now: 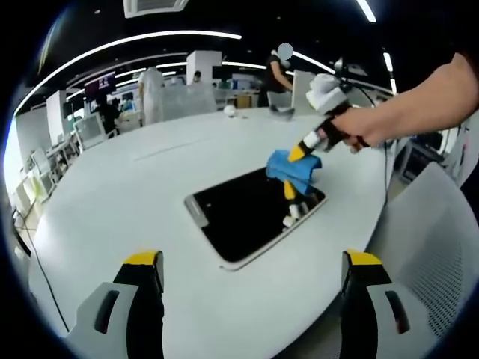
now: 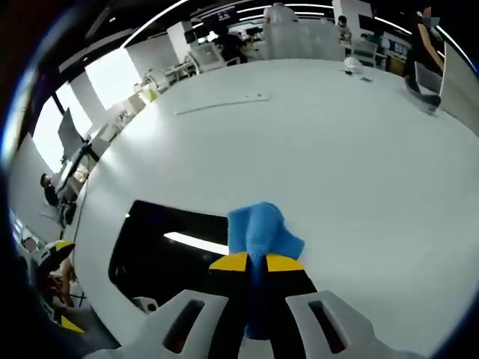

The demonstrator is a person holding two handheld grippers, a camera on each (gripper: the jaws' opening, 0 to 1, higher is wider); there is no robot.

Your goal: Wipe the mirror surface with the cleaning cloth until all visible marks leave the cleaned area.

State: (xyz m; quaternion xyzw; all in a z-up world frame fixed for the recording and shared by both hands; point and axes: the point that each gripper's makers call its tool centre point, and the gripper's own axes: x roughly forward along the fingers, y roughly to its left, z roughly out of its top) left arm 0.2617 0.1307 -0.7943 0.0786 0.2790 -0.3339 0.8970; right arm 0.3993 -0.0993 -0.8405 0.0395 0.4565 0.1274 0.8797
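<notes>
In the left gripper view, the left gripper (image 1: pixel 253 280) stands at the bottom of the frame with its jaws wide apart and holding nothing. The dark rectangular mirror (image 1: pixel 239 217) lies flat in the centre on the white round table (image 1: pixel 150 172). At upper right, the right gripper (image 1: pixel 298 155) pinches the blue cleaning cloth (image 1: pixel 293 168) over the mirror's right corner. In the right gripper view, its jaws clamp the cloth (image 2: pixel 258 232) at lower centre.

- Left gripper view sits back from the table (image 1: pixel 150 187), looking across it at the mirror (image 1: pixel 247 213) from some way off
- Right gripper view hangs close over the mirror (image 2: pixel 161 250), facing down; both share mirror and cloth (image 2: pixel 258 232)
</notes>
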